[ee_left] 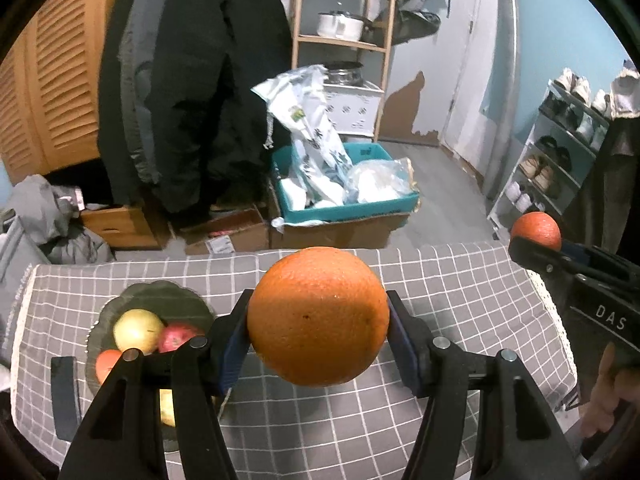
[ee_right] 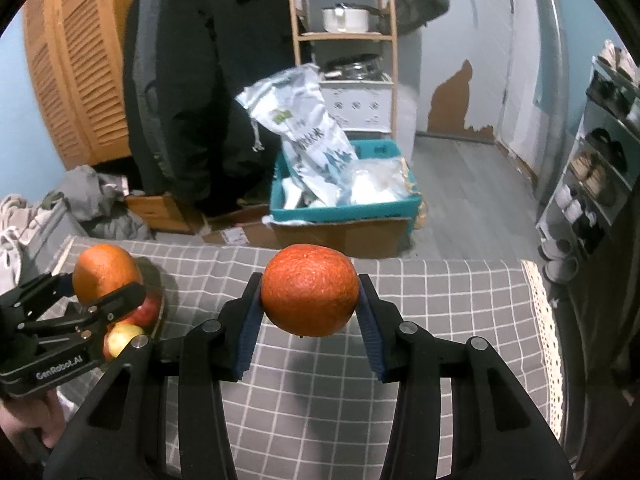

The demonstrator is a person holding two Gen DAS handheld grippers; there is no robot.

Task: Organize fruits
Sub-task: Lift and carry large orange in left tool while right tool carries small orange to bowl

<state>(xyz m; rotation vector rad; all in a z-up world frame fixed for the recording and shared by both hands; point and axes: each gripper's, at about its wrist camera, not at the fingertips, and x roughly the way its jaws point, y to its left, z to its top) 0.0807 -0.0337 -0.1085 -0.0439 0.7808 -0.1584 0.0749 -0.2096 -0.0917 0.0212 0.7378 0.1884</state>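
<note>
A plate (ee_left: 120, 304) with apples (ee_left: 138, 330) sat at the counter's (ee_left: 440, 280) left. An orange (ee_left: 318, 316) hung above the counter's middle, a second orange (ee_right: 310, 290) to its right. Boxes (ee_left: 340, 232) stood behind the counter.

Left gripper (ee_left: 318, 316) clamps large orange (ee_left: 318, 316) above checked cloth (ee_left: 440, 280); plate (ee_left: 160, 296) of fruit at left; right gripper (ee_left: 536, 236) grips smaller orange (ee_left: 536, 230).

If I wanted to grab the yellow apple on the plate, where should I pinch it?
Probably pinch the yellow apple across its round middle, coming down from above. It lies on the dark plate beside a red apple and a small orange fruit, so its sides are crowded and the top is freest. Both grippers are already holding oranges.
</note>
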